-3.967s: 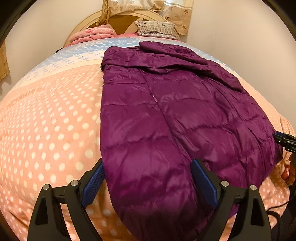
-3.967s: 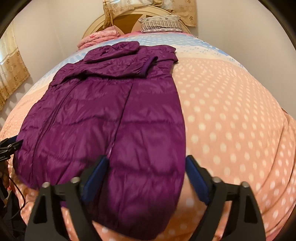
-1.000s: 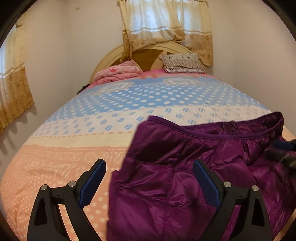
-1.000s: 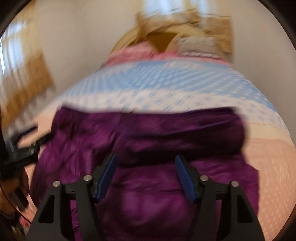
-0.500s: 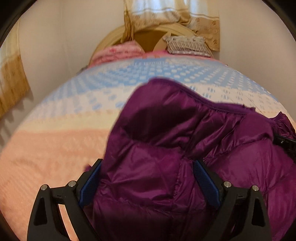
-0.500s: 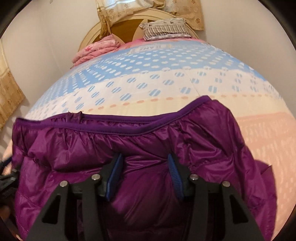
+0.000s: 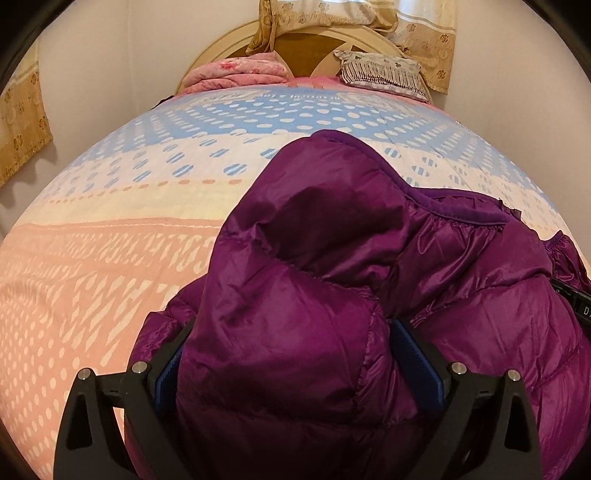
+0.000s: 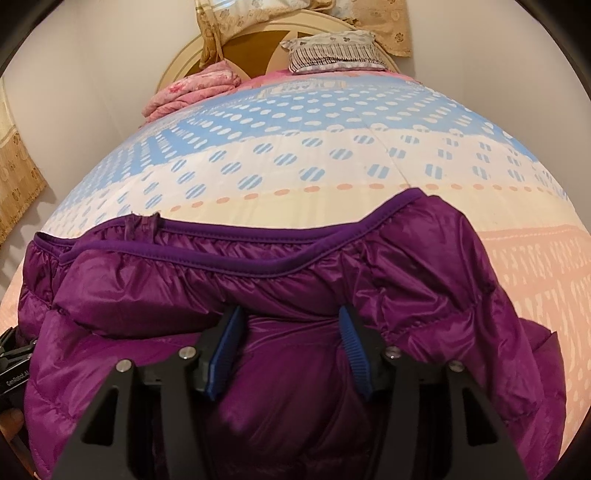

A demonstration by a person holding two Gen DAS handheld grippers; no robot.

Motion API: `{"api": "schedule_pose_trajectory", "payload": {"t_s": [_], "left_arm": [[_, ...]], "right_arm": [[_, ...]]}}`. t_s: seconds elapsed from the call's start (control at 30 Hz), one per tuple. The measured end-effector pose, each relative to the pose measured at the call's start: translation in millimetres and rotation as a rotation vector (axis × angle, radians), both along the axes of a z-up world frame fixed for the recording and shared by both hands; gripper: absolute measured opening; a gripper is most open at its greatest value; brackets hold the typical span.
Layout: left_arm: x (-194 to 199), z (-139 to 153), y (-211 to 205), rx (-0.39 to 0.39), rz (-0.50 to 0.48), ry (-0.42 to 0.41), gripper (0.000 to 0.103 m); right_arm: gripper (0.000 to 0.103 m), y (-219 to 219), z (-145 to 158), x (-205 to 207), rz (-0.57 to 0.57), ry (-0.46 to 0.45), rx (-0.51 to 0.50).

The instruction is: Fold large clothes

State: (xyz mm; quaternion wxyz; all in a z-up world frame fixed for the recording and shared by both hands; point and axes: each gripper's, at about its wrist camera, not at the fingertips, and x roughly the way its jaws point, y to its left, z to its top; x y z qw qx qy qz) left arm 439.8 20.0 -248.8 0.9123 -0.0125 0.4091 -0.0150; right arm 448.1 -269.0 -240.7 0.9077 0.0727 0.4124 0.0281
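Both grippers, left gripper (image 7: 288, 354) and right gripper (image 8: 290, 343), pinch bunched folds of the purple jacket (image 8: 258, 266) lying on the bed (image 8: 332, 155), its trimmed hem running crosswise just ahead of them

You see: puffer jacket (image 7: 332, 332) glossy purple, darker purple hem band | bedspread (image 7: 110, 240) blue, cream, peach bands with dots | folded blanket (image 7: 236, 75) pink floral | curtain (image 7: 424, 33) beige floral
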Motion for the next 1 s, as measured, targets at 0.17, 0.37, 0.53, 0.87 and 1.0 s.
{"api": "schedule_pose_trajectory", "payload": {"t_s": [0.17, 0.37, 0.53, 0.87, 1.0], "left_arm": [[-1.4, 0.1, -0.7, 0.015, 0.005, 0.009, 0.099], [-0.1, -1.4, -1.6, 0.027, 0.010, 0.012, 0.099], [1.0, -0.5, -3.9, 0.042, 0.013, 0.018, 0.099], [4.8, 52.5, 27.9, -0.042, 0.117, -0.124, 0.099], [28.5, 22.2, 31.9, -0.034, 0.149, -0.043, 0.099]], "right_arm": [[0.058, 3.1, -1.6, 0.6, 0.000, 0.008, -0.029], [0.058, 7.1, -2.6, 2.1, -0.001, 0.014, -0.065], [0.058, 8.8, -1.7, 1.7, -0.004, 0.015, -0.079], [0.070, 76.7, 52.2, -11.0, 0.045, -0.106, -0.126], [0.070, 89.5, 25.3, 6.5, 0.050, -0.052, -0.159]]}}
